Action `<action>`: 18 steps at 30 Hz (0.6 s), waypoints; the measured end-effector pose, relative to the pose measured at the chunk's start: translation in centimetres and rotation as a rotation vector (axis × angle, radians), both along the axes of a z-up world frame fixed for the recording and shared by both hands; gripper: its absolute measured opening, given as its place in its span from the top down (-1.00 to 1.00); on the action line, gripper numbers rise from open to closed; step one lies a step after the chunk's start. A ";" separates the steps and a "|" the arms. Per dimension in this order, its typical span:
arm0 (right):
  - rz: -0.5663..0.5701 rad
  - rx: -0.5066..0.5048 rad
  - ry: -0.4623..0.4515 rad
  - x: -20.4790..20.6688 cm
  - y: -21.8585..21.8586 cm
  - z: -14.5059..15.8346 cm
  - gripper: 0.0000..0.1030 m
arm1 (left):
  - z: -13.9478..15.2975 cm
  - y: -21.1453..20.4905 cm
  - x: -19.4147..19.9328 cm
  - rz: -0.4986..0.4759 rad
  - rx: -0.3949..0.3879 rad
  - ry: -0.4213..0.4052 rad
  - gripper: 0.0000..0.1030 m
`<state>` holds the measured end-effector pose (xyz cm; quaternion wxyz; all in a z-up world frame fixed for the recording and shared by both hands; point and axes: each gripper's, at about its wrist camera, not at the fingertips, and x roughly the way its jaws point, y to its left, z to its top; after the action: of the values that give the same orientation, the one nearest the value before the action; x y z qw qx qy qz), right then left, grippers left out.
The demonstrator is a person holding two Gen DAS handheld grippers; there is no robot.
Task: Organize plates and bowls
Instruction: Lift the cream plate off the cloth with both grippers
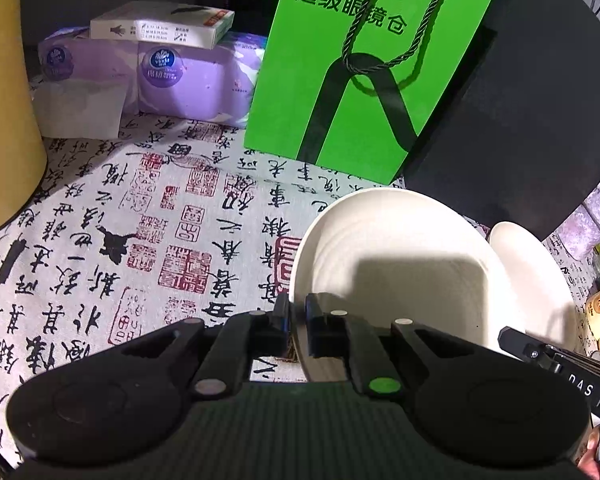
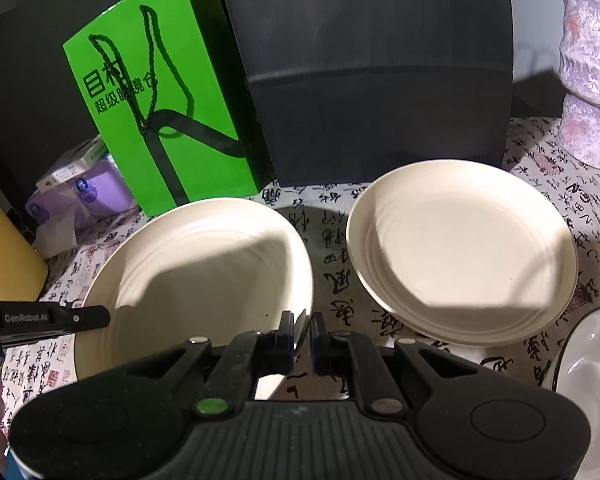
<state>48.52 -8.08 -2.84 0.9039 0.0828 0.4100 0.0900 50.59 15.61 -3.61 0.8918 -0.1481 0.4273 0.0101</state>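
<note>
Two cream plates sit apart on the surface, unstacked. Left claw (image 1: 298, 320) and right claw (image 2: 304, 334) each pinch the near rim of the left plate (image 2: 204, 264); right plate (image 2: 460, 248) waits (stacking likely remains).

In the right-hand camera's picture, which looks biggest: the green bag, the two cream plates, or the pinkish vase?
1. The two cream plates, left and right, look alike; the left sits nearer, so I won't rank them.
2. Green bag.
3. Pinkish vase, partly cropped.

cream plate (image 2: 204, 264) tilted, rim raised; second cream plate (image 2: 464, 256) flat beside it (apart).
</note>
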 end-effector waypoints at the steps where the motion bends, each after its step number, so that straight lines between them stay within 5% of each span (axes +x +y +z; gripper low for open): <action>1: -0.001 0.000 -0.005 0.0 0.0 0.1 0.86 | 0.1 0.0 -0.1 0.001 0.002 -0.007 0.84; 18: -0.012 0.025 -0.099 -1.4 -0.3 2.2 0.86 | 2.4 -0.5 -1.4 0.014 0.023 -0.093 0.83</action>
<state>47.08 -8.36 -0.64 0.9226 0.0918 0.3629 0.0935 49.14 15.07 -1.19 0.9123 -0.1411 0.3841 0.0145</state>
